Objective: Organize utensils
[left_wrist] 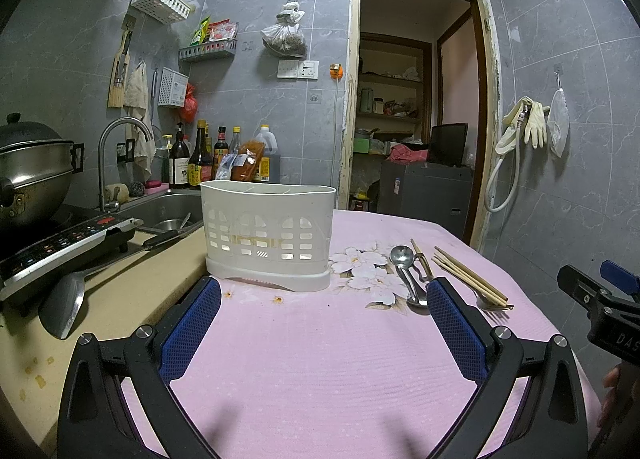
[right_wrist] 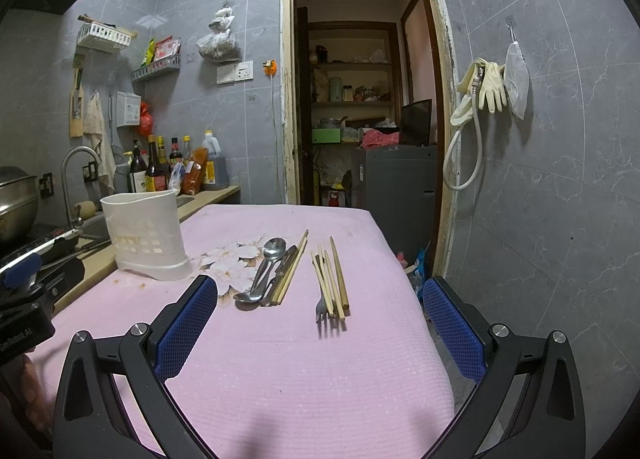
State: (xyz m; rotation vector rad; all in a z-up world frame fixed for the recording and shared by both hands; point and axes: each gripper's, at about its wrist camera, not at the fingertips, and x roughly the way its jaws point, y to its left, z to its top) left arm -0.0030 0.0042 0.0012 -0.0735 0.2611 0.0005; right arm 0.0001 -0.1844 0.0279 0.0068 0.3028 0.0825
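Note:
A white slotted utensil holder point(left_wrist: 267, 237) point(right_wrist: 145, 235) stands upright on the pink cloth point(left_wrist: 320, 359) point(right_wrist: 304, 359). Right of it lie metal spoons point(left_wrist: 405, 267) point(right_wrist: 267, 263) beside two chopsticks point(right_wrist: 291, 269). Farther right rest several wooden chopsticks point(left_wrist: 468, 275) point(right_wrist: 334, 279) over a fork point(left_wrist: 486, 301) point(right_wrist: 322, 307). My left gripper point(left_wrist: 324, 291) hovers open just in front of the holder, nothing between its blue pads. My right gripper point(right_wrist: 320, 291) is open too, low over the cloth, short of the fork and chopsticks. Its body shows at the right edge of the left wrist view.
Left of the cloth runs a beige counter point(left_wrist: 120, 299) with a spatula point(left_wrist: 64, 307), an induction cooker point(left_wrist: 60, 247), a steel pot point(left_wrist: 28, 171) and a sink point(left_wrist: 168, 207). Sauce bottles point(left_wrist: 200, 159) line the wall. The cloth's right edge drops to the floor point(right_wrist: 456, 359) by a doorway point(right_wrist: 360, 99).

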